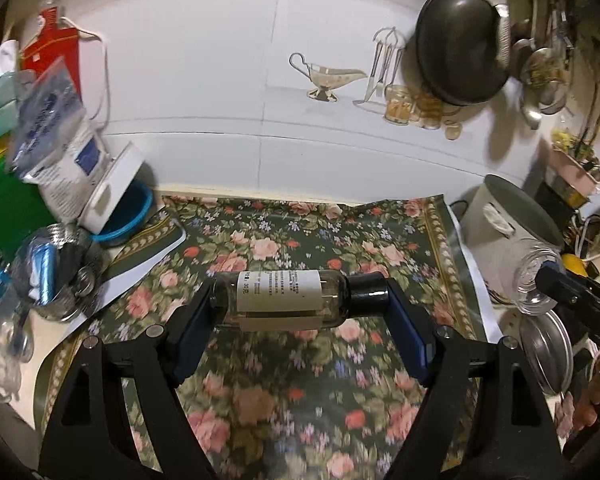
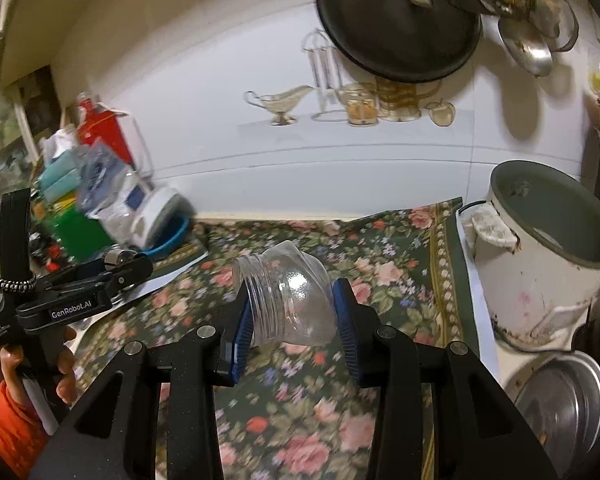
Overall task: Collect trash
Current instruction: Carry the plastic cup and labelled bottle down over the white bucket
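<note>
My left gripper (image 1: 300, 300) is shut on a small dark bottle (image 1: 280, 298) with a white label and black cap, gripped end to end and lying crosswise above the floral cloth (image 1: 284, 380). My right gripper (image 2: 292, 312) is shut on a clear, crushed plastic jar (image 2: 290, 300) with a threaded open mouth tilted up to the left. In the left wrist view the jar (image 1: 536, 280) and the right gripper's black body show at the right edge. In the right wrist view the left gripper's body (image 2: 80, 296) appears at left, held by a hand in an orange sleeve.
A worn white pot (image 2: 540, 264) stands at the right with a metal lid (image 2: 564, 404) below it. At the left are piled bags, a white container (image 1: 108, 196), a blue bowl and a steel bowl (image 1: 56, 272). A dark wok (image 1: 460, 44) hangs on the tiled wall.
</note>
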### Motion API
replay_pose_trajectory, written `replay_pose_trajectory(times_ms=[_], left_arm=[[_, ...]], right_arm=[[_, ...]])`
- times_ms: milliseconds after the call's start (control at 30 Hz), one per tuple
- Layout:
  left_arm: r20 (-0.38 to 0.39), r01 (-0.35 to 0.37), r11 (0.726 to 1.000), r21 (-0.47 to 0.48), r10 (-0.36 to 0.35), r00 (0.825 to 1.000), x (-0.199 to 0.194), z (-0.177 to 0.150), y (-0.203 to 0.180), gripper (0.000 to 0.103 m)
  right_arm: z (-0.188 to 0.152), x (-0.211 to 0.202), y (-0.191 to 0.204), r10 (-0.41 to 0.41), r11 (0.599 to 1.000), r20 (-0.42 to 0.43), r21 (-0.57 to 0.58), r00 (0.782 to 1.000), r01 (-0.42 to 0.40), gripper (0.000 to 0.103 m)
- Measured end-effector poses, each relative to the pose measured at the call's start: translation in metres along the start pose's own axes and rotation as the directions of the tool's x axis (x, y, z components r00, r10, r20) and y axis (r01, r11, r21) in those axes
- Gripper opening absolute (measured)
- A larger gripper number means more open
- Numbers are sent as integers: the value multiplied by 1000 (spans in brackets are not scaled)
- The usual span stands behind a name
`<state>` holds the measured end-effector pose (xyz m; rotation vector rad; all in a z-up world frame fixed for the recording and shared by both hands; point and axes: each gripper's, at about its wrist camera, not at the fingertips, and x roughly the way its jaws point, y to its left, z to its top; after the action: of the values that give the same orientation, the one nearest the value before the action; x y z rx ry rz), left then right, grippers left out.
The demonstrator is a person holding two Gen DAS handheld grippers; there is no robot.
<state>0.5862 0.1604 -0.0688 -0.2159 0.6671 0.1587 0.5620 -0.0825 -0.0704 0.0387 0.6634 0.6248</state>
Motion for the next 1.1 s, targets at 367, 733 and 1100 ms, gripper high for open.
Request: replay_pose_trajectory(times_ms=[367, 733, 1100], left_arm=[[-13, 88, 994, 67, -87, 996, -86, -80, 35, 79], [-179, 175, 974, 147, -148, 973, -142, -193, 79, 79], [-333, 174, 980, 100, -132, 934, -104, -307, 66, 79]], right_arm=[[-66, -63, 85, -36, 998, 31, 44, 999, 35, 35], [-168, -114, 182, -114, 979, -5, 167, 993, 113, 35], [-262, -96, 177, -132, 963, -203, 205, 970, 174, 35]])
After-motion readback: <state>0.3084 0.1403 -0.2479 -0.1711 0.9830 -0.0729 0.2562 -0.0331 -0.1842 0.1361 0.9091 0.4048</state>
